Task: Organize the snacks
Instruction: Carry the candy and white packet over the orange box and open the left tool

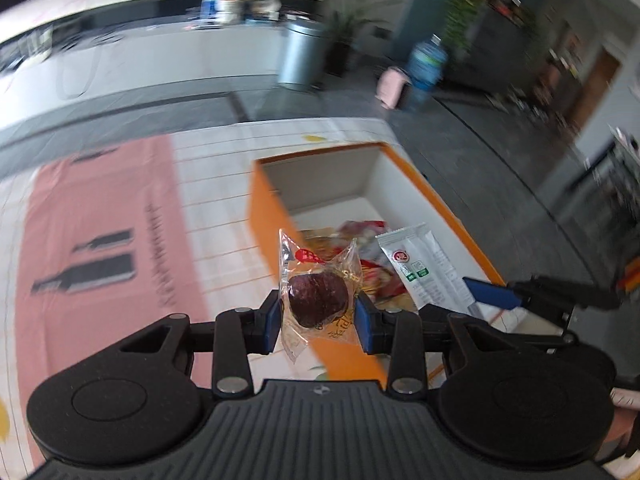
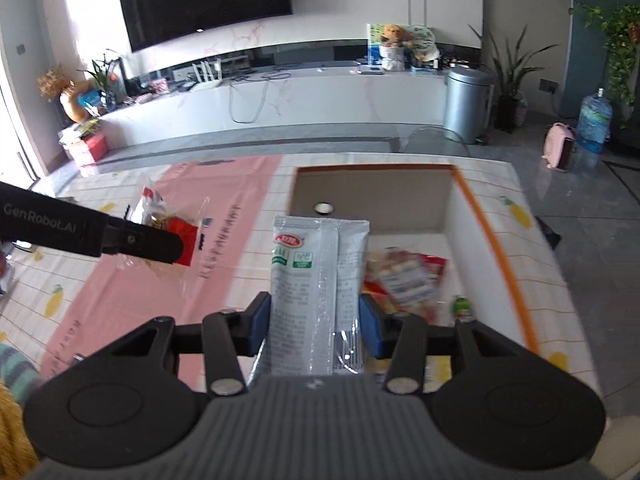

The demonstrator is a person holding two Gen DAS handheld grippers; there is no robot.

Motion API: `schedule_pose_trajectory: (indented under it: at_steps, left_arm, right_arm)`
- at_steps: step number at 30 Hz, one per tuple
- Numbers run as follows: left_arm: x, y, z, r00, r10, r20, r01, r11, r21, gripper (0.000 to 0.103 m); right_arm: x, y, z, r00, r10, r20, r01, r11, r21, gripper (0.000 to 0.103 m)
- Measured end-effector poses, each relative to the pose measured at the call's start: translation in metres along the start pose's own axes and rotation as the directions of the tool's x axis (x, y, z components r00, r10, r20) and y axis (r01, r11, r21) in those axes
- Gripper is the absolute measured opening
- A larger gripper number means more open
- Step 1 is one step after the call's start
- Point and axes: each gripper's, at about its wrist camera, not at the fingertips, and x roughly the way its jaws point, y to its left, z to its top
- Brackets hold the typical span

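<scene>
Right wrist view: white sachet point(image 2: 320, 280) upright lengthwise between tongs point(image 2: 316, 326).

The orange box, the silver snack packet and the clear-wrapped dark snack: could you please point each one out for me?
orange box point(image 2: 496, 240), right wrist view, on its right rim.
silver snack packet point(image 2: 316, 280), right wrist view, middle of the packet's face.
clear-wrapped dark snack point(image 1: 318, 300), left wrist view, on the dark round piece inside.

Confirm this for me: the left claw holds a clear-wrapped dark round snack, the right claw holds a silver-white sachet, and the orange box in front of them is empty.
Not quite: the orange box is not empty. The right wrist view shows a red snack packet lying inside it. The rest stands: the left claw holds the clear-wrapped dark round snack, and the right claw holds the silver-white sachet.
</scene>
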Motion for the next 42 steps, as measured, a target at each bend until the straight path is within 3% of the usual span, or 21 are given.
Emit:
schedule_pose_trajectory:
  at_steps: [10, 16, 27, 34, 39, 42]
  left_arm:
    - [0.080, -0.063, 0.041, 0.994, 0.038, -0.104, -0.008, 0.963, 0.271, 0.042]
    - [0.129, -0.071, 0.052, 0.978, 0.132, -0.160, -0.052, 0.905, 0.423, 0.042]
    - [0.186, -0.052, 0.079, 0.950, 0.200, -0.240, -0.029, 0.821, 0.570, 0.042]
    - [0.211, -0.040, 0.077, 0.931, 0.238, -0.278, -0.012, 0.778, 0.628, 0.042]
    - [0.223, -0.029, 0.084, 0.911, 0.263, -0.318, -0.006, 0.778, 0.628, 0.042]
    - [0.223, -0.025, 0.088, 0.913, 0.233, -0.335, 0.028, 0.783, 0.621, 0.043]
  right_arm:
    - [0.008, -0.068, 0.008, 0.996, -0.063, -0.059, 0.057, 0.994, -0.096, 0.045]
    - [0.045, -0.086, 0.025, 0.994, -0.043, -0.104, 0.030, 0.992, -0.119, 0.045]
    - [0.132, -0.093, 0.067, 0.981, 0.008, -0.192, -0.053, 0.972, -0.230, 0.045]
    - [0.175, -0.090, 0.080, 0.966, 0.026, -0.255, -0.094, 0.961, -0.260, 0.045]
    - [0.196, -0.088, 0.085, 0.954, 0.026, -0.298, -0.110, 0.957, -0.270, 0.045]
    - [0.204, -0.088, 0.086, 0.943, 0.025, -0.332, -0.123, 0.953, -0.276, 0.046]
